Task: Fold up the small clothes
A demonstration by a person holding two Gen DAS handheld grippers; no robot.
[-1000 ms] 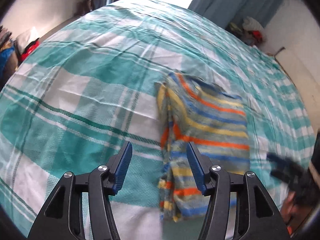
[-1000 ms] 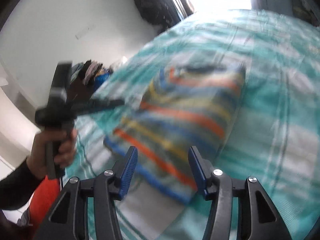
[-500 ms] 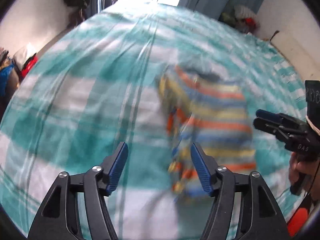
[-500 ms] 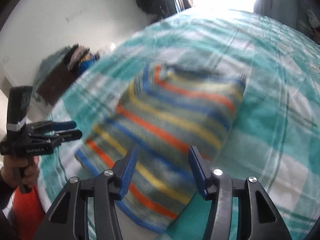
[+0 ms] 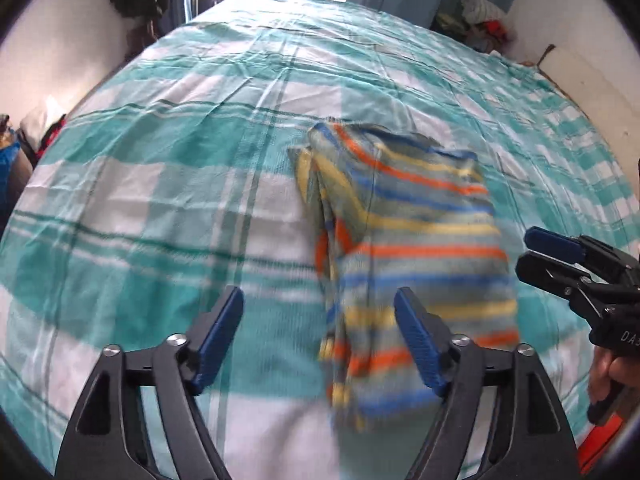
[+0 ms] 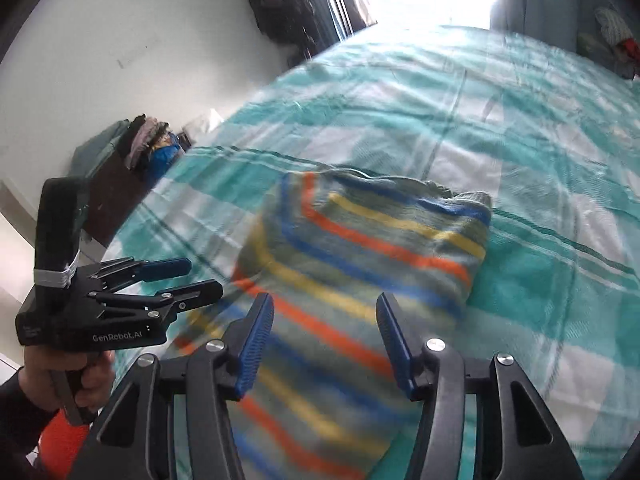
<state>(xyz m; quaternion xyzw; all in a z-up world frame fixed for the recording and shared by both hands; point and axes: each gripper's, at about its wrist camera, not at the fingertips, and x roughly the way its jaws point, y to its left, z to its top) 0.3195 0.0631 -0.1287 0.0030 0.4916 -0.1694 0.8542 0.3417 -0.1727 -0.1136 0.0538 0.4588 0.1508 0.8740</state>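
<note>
left tongs (image 5: pixel 318 344) opening wider than a second ago, empty above the bed (image 5: pixel 160 160); we judge a fold just released | striped garment (image 5: pixel 408 256) lies folded on the bed, between both tongs | right tongs (image 6: pixel 324 344) half open, empty; gap unchanged

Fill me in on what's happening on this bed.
A person holding a gripper in each hand is folding small clothes on a teal checked bedsheet. A striped garment lies folded on it. The left gripper, jaws opening, and the right gripper, jaws apart, hover over it; neither grips it.
</note>
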